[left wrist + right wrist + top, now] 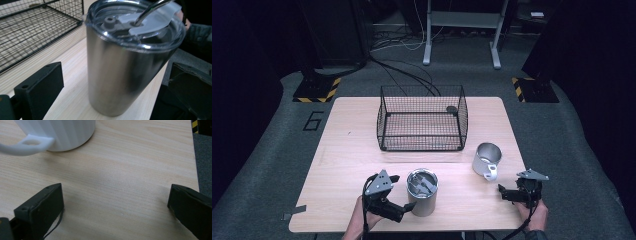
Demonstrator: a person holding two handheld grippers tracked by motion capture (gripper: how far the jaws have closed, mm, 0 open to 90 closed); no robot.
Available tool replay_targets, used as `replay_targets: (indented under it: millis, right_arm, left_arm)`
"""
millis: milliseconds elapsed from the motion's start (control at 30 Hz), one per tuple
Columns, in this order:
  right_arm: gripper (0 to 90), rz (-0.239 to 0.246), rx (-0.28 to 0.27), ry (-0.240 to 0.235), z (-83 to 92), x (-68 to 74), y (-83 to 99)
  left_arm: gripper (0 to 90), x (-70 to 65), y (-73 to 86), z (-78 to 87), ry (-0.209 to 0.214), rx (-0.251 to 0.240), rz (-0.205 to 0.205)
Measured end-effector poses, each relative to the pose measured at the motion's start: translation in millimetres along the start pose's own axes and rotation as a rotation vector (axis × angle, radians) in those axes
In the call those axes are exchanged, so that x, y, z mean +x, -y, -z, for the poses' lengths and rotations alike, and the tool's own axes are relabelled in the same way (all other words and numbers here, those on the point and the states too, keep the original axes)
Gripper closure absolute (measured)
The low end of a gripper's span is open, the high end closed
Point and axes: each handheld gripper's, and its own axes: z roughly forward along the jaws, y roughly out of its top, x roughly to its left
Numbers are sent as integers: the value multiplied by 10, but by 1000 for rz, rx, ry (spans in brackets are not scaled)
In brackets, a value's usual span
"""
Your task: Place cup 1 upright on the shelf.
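At the table's (347, 150) near edge, about 6 o'clock from the wire basket (422, 125), a steel tumbler (422, 192) is flanked by the wide-open, empty left gripper (402, 192); rigid, slick and likely heavy, it is best clamped mid-body. By the white mug (486, 159), the right gripper (507, 192) is held open and empty

The basket (422, 125) sits at the back middle of the worktop (347, 150). The tumbler (422, 191) stands near the front edge, in front of the basket. The mug (487, 160) stands to the right of the tumbler, nearer the right edge. The left gripper (404, 192) is at the front edge, just left of the tumbler. The right gripper (504, 192) is near the front right corner, in front of the mug.
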Motion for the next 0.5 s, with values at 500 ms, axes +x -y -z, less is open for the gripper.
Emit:
replay_targets:
  millis: [500]
  right_arm:
    - [0,1,-1,0,0,0,0]
  left_arm:
    - [0,-6,-120,-159,66,-25,-19]
